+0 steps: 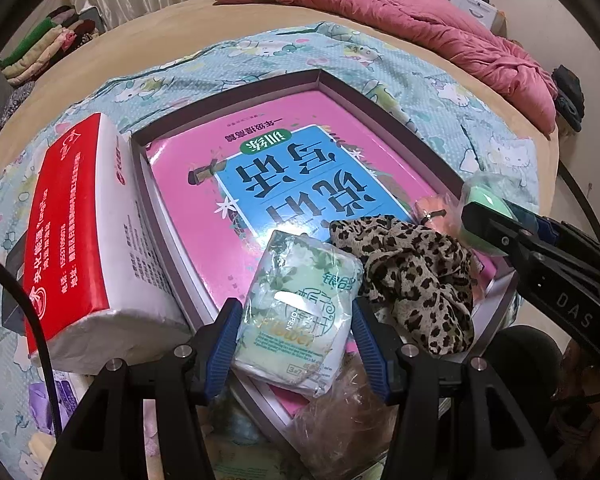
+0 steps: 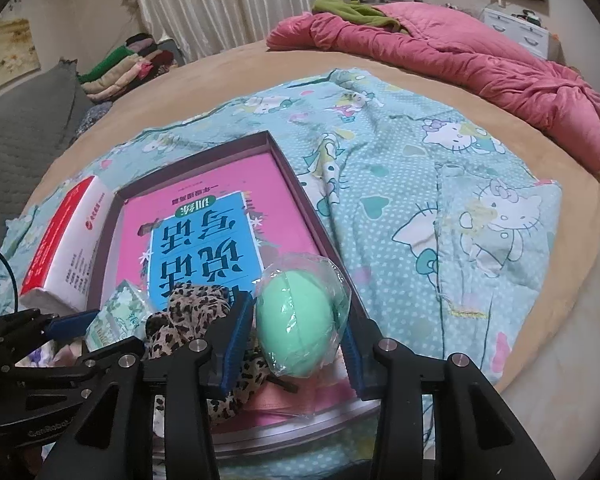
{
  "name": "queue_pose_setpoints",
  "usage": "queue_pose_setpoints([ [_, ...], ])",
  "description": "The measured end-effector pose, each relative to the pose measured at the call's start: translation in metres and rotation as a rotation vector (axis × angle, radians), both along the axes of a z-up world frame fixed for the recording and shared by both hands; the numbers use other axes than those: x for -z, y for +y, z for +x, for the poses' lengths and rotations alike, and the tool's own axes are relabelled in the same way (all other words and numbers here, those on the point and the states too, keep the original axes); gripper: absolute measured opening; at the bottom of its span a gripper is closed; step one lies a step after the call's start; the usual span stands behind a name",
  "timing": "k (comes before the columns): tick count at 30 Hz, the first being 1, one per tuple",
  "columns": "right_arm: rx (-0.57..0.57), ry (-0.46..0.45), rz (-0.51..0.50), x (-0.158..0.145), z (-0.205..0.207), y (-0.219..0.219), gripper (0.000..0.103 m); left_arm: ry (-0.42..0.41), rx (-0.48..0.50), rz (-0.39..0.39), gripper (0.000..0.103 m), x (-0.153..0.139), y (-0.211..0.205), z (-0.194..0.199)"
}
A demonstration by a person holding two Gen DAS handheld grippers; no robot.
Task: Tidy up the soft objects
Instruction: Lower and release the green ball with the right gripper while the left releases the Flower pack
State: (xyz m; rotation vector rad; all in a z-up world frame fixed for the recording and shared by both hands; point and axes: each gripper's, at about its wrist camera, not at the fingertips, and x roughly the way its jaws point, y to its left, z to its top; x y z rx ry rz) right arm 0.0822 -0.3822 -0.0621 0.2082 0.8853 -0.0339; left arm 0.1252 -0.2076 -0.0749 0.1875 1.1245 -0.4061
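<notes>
Glossy crinkled plastic wraps the tissue pack (image 1: 296,316) and the smooth green sponge (image 2: 296,320). The leopard scrunchie (image 1: 412,276) is soft matt cloth, the printed sheet (image 2: 440,216) cotton-like, and the book cover (image 1: 260,176) glossy paper.

Tissue pack (image 1: 296,312), leopard scrunchie (image 1: 412,276), wrapped green sponge (image 2: 296,320) — clustered at the box's (image 1: 236,92) near end.

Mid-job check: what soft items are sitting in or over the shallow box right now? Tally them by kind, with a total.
Small tissue pack, between the left gripper pads: 1
Leopard-print scrunchie: 1
Green sponge egg in plastic wrap, between the right gripper pads: 1
Pink item under the scrunchie, kind unclear: 1
Total: 4

The large red-and-white tissue pack lies outside the box.
</notes>
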Motion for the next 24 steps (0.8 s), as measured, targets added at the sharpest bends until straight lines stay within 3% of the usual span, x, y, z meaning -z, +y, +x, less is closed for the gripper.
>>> queue_pose_setpoints([
  [13,0.019,-0.021,0.046,-0.003,-0.003,-0.007,0.054,-0.010,-0.002,0.019,0.056,-0.005,-0.001,-0.002],
  [24,0.028,-0.060,0.055,-0.009,-0.006,-0.008,0.070,-0.031,0.004,0.015,0.063,-0.013,-0.003,-0.005],
])
